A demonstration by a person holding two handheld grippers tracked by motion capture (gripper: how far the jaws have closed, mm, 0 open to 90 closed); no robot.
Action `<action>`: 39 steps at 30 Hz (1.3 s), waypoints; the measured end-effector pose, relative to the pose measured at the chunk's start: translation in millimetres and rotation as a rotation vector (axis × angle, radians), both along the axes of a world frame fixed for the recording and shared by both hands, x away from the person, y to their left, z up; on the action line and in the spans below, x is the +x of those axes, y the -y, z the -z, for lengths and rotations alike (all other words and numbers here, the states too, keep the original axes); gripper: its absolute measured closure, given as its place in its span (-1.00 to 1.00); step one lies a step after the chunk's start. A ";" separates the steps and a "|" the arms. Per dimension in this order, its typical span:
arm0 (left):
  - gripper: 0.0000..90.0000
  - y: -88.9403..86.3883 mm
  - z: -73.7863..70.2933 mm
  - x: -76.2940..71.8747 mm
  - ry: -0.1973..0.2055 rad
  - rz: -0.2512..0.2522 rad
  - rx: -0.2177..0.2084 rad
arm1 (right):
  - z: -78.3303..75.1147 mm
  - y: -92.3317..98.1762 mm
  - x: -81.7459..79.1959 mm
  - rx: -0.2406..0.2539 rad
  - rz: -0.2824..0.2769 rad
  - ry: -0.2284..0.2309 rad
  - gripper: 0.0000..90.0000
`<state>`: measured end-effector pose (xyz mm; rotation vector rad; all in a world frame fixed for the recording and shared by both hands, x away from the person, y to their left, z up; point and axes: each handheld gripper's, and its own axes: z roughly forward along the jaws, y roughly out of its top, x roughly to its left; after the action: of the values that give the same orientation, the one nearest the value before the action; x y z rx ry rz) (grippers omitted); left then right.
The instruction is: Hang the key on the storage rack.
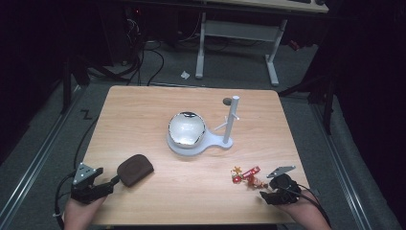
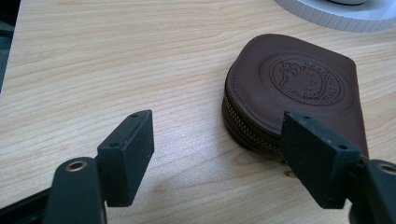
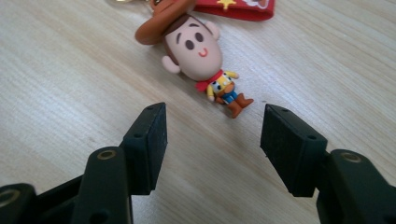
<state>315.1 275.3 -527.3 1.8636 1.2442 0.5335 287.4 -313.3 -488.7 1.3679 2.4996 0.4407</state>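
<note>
My left hand-held gripper (image 2: 217,154) gapes empty beside the brown pouch (image 2: 294,93); my right hand-held gripper (image 3: 212,142), released too, faces the cowboy keychain (image 3: 198,49) right of it. I'd straddle each squarely before squeezing.

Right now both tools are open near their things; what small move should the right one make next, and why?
Probably ease the right tool forward a little, so that its open jaws come around the cowboy figure keychain. The figure lies flat on the table just ahead of the jaw tips, untouched, with its boots towards the gap. The left tool is open beside the brown leather pouch.
</note>
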 end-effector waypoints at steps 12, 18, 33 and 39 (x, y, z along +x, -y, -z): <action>-0.40 -0.7 1.1 0.9 -0.004 0.003 -0.006 | -7.4 -11.8 17.7 -0.070 -0.078 -0.068 0.10; -0.40 -1.2 1.3 0.5 -0.005 0.003 -0.006 | -15.6 -13.1 29.0 -0.067 -0.093 -0.068 0.56; -0.36 -3.0 1.5 -1.2 -0.005 -0.011 -0.011 | -0.2 -18.6 59.5 -0.122 -0.102 -0.074 0.93; -0.36 -5.3 1.1 -2.6 -0.005 -0.013 -0.021 | 0.3 -20.7 39.7 -0.104 -0.121 -0.108 0.92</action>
<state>312.6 280.6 -528.4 1.8420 1.2608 0.5216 327.1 -292.6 -489.0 1.2374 2.6620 0.2624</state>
